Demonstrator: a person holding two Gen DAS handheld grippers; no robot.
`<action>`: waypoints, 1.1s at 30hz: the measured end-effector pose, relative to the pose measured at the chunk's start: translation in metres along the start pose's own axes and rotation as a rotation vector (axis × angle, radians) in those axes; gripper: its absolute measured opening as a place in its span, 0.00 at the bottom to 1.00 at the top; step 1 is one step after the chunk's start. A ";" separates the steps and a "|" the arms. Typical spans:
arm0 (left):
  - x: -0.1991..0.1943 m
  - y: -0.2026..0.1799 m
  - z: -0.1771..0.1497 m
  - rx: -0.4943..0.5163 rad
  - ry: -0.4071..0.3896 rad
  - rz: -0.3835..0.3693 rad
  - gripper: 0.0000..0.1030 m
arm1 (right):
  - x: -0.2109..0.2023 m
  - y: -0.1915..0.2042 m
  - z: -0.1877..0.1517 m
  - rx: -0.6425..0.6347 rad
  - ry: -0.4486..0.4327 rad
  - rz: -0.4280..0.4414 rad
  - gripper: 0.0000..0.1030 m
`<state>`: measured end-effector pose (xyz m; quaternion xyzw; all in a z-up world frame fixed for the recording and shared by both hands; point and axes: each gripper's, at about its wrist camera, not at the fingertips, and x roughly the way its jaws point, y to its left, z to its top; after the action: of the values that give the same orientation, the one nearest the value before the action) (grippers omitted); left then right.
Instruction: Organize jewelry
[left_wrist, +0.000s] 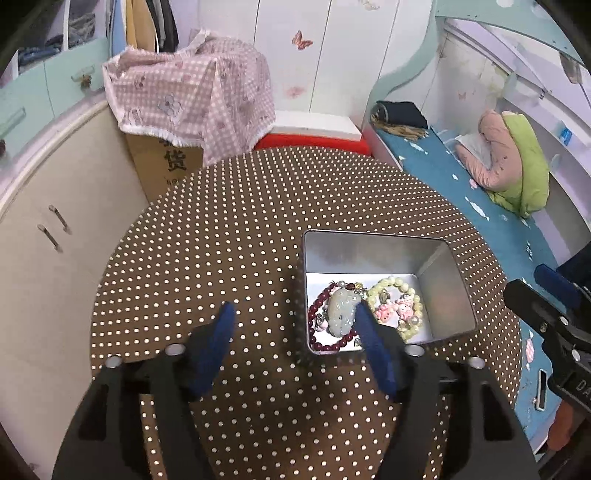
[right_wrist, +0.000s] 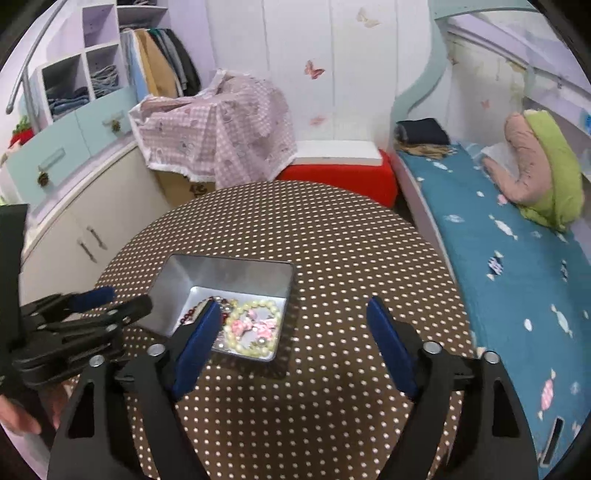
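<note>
Metal tin (left_wrist: 443, 295) near the bench's (left_wrist: 221, 240) right edge holds light, slippery bead bracelets (left_wrist: 397, 306) and a harder jade pendant (left_wrist: 341, 310), best pinched across its middle; both hand-held grippers (left_wrist: 295, 332) (right_wrist: 291, 336) gape empty.

Home bedroom, likely a child's. Far right: bed with blue candy-print sheet (right_wrist: 491, 236), pink and green folded quilts (right_wrist: 543, 173) at its far end. Far wall: white wardrobe doors with butterfly stickers (right_wrist: 314, 69). Far left: open closet of hanging clothes (right_wrist: 166, 62), cubby shelves (right_wrist: 79, 79), cream low cabinet (left_wrist: 48, 229).
</note>
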<state>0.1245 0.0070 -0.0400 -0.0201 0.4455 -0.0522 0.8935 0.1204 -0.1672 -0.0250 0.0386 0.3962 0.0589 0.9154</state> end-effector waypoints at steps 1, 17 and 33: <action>-0.005 -0.001 -0.002 0.005 -0.004 0.001 0.67 | -0.004 -0.001 -0.002 0.006 -0.007 -0.006 0.81; -0.072 -0.024 -0.029 0.058 -0.098 -0.014 0.77 | -0.067 0.001 -0.030 0.014 -0.109 -0.031 0.86; -0.118 -0.045 -0.056 0.061 -0.195 0.033 0.80 | -0.105 0.005 -0.058 0.051 -0.181 0.004 0.88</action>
<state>0.0058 -0.0237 0.0234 0.0096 0.3548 -0.0489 0.9336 0.0065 -0.1750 0.0115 0.0680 0.3130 0.0467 0.9462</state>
